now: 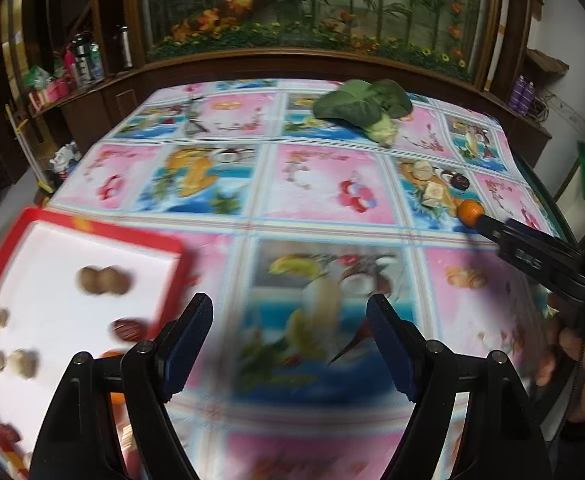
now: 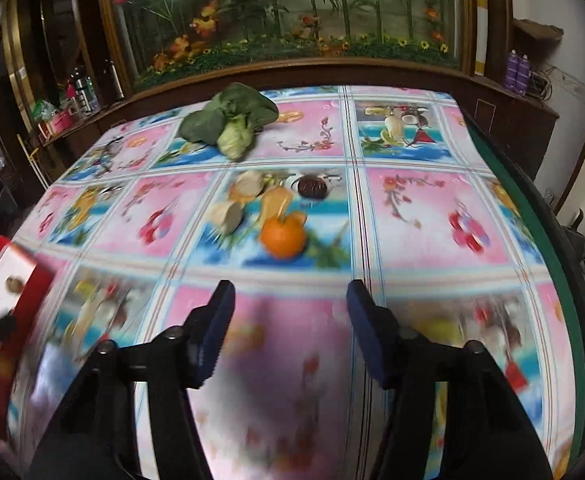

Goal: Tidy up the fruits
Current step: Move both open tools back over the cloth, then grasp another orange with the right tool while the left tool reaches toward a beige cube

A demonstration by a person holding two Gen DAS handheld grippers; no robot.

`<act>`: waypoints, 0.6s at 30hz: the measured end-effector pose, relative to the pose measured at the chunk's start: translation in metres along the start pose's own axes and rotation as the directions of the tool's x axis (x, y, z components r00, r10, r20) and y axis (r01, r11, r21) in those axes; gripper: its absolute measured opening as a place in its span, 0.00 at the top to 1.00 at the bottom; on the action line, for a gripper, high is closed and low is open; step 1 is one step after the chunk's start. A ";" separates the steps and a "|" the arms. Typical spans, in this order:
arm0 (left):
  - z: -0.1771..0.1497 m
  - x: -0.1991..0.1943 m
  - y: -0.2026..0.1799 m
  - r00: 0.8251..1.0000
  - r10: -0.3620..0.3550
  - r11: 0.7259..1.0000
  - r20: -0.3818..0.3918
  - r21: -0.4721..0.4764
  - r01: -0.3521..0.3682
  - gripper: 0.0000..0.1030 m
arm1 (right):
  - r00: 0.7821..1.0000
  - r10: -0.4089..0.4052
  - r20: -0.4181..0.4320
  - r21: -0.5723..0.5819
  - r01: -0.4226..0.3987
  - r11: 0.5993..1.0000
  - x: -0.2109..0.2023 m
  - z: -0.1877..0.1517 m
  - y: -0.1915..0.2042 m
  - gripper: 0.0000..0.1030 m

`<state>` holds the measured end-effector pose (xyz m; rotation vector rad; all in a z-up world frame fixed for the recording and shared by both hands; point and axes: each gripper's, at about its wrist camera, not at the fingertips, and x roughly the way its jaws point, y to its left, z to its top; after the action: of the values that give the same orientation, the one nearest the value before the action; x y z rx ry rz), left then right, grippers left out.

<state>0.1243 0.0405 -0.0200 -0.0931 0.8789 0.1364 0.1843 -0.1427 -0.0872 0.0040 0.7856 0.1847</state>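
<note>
A small orange [image 2: 283, 237] lies on the patterned tablecloth, also visible in the left wrist view [image 1: 469, 211]. My right gripper [image 2: 290, 300] is open and empty, a short way in front of the orange. A dark round fruit [image 2: 311, 187] and a pale one [image 2: 229, 215] lie just beyond it. My left gripper [image 1: 290, 312] is open and empty over the cloth, right of a red-rimmed white tray [image 1: 52, 248] that holds several brown and dark fruits [image 1: 103, 281]. An orange fruit [image 1: 116, 398] shows partly behind my left finger.
A leafy green vegetable [image 2: 230, 122] lies at the far side of the table, also in the left wrist view [image 1: 366, 106]. A dark wooden cabinet with a flower mural stands behind. The table's green right edge [image 2: 532, 200] is near my right gripper.
</note>
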 end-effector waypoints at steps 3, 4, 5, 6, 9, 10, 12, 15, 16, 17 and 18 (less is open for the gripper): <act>0.008 0.015 -0.016 1.000 -0.028 1.000 0.008 0.008 0.028 0.23 | 1.000 -0.010 -0.009 -0.007 0.010 1.000 0.019 0.011 0.002 0.56; 0.011 0.020 -0.023 0.999 -0.038 0.999 0.016 0.011 0.038 0.24 | 1.000 -0.004 -0.019 -0.009 0.003 1.000 0.027 0.015 0.002 0.62; 0.016 0.026 -0.033 0.999 -0.048 0.999 0.020 0.022 0.047 0.24 | 0.999 0.017 -0.027 -0.006 -0.017 1.000 0.031 0.017 0.002 0.63; 0.019 0.032 -0.041 0.998 -0.060 0.998 0.019 0.033 0.059 0.24 | 0.999 0.030 -0.029 -0.011 -0.030 0.999 0.032 0.019 0.002 0.73; 0.029 0.045 -0.065 0.996 -0.089 0.994 0.019 0.061 0.088 0.24 | 0.999 0.019 -0.033 -0.029 -0.020 0.999 0.024 0.019 0.002 0.75; 0.034 0.054 -0.077 0.995 -0.101 0.992 0.014 0.076 0.100 0.24 | 0.999 0.014 -0.030 -0.021 -0.015 1.000 0.021 0.016 -0.004 0.76; 0.040 0.065 -0.091 0.995 -0.100 0.990 0.012 0.096 0.098 0.24 | 0.998 0.040 -0.038 0.003 -0.040 0.999 0.019 0.010 -0.018 0.76; 0.050 0.077 -0.106 0.995 -0.100 0.989 0.012 0.113 0.098 0.26 | 0.997 0.070 -0.022 0.017 -0.070 0.997 0.010 0.005 -0.030 0.84; 0.052 0.079 -0.109 0.995 -0.096 0.989 0.012 0.114 0.094 0.26 | 0.997 0.074 -0.017 0.021 -0.074 0.997 0.007 0.004 -0.033 0.88; 0.055 0.083 -0.112 0.996 -0.087 0.989 0.011 0.117 0.085 0.26 | 0.997 0.076 -0.009 0.027 -0.076 0.997 0.004 0.003 -0.036 0.90; 0.056 0.086 -0.113 0.997 -0.083 0.990 0.009 0.117 0.081 0.26 | 0.997 0.080 -0.006 0.033 -0.080 0.996 0.004 0.003 -0.038 0.90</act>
<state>0.2389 -0.0569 -0.0474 -0.0190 0.8662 0.0087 0.1956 -0.1789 -0.0905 0.0658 0.7964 0.2479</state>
